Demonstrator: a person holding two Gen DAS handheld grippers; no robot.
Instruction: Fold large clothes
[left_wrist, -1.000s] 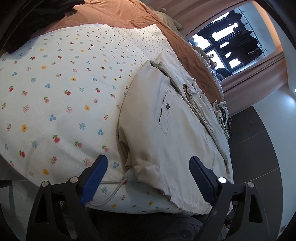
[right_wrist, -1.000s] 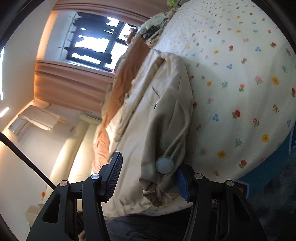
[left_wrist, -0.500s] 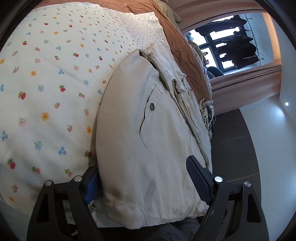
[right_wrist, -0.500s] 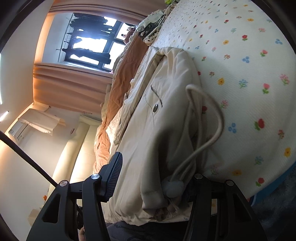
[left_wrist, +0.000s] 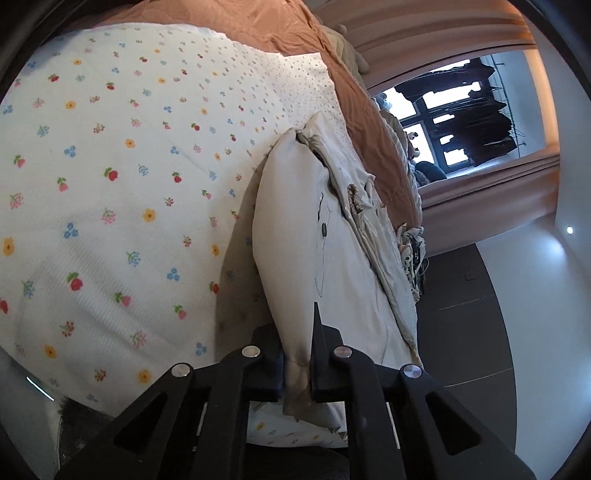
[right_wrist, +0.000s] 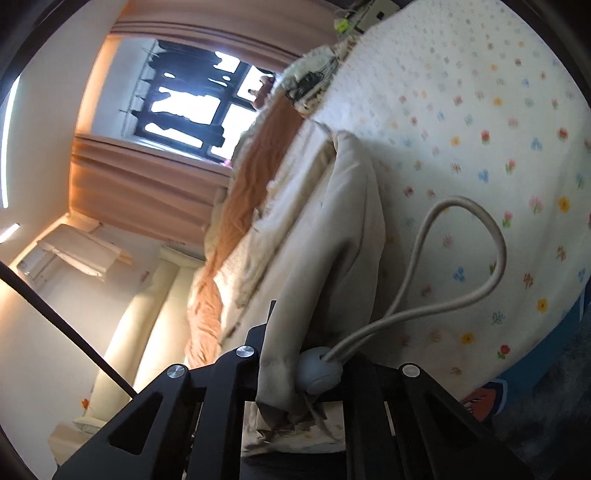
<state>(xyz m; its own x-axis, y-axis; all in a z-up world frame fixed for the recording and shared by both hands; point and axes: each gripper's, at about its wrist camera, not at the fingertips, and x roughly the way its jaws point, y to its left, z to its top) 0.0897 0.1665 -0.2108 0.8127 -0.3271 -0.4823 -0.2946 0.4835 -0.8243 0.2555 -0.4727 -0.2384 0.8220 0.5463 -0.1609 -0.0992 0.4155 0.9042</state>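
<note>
A cream jacket (left_wrist: 332, 258) lies folded along the bed's edge on a flower-print sheet (left_wrist: 110, 184). My left gripper (left_wrist: 297, 363) is shut on the jacket's hem corner, cloth pinched between the jaws. In the right wrist view the same jacket (right_wrist: 332, 240) runs away from me, and my right gripper (right_wrist: 295, 373) is shut on its other hem corner. A grey cord stopper (right_wrist: 318, 371) sits at the jaws, and its drawcord loop (right_wrist: 480, 229) arcs over the sheet (right_wrist: 498, 129).
A rust-brown blanket (left_wrist: 351, 74) lies beyond the sheet, with other clothes heaped at the bed's far end (left_wrist: 410, 251). A window with hanging clothes (left_wrist: 461, 114) and curtains stand behind. Dark floor (left_wrist: 472, 314) runs along the bed's side.
Both grippers went from open around the jacket's hem to shut on it. The hem has lifted off the sheet and the drawcord loop swung out to the right.
</note>
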